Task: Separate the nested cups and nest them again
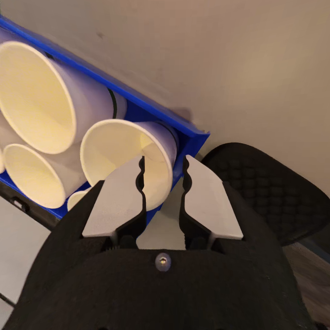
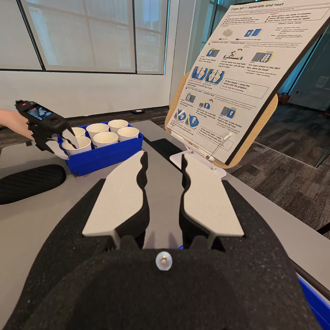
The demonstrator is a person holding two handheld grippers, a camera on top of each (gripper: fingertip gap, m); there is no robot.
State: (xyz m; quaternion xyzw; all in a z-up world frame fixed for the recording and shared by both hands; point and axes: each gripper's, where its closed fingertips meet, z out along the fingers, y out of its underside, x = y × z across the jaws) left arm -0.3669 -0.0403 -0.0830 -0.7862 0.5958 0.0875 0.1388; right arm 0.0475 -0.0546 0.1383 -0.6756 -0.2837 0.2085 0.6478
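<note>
Left gripper (image 1: pixel 163 160): ours, parted, one finger inside the near corner cup (image 1: pixel 125 160), rim between.
Right gripper (image 2: pixel 164 157): parted, empty, well apart.

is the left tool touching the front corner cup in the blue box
Cannot tell. The left tool straddles the cup's rim, one finger inside; neither wrist view shows contact or a gap plainly.

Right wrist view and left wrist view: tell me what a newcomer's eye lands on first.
The blue box on the grey table stands out, with six white paper cups upright inside. The left claw straddles the rim of the nearest corner cup, one finger inside, jaws apart. To the right, a big instruction sheet leans on a stand, and the right claw hovers open and empty over the table.
</note>
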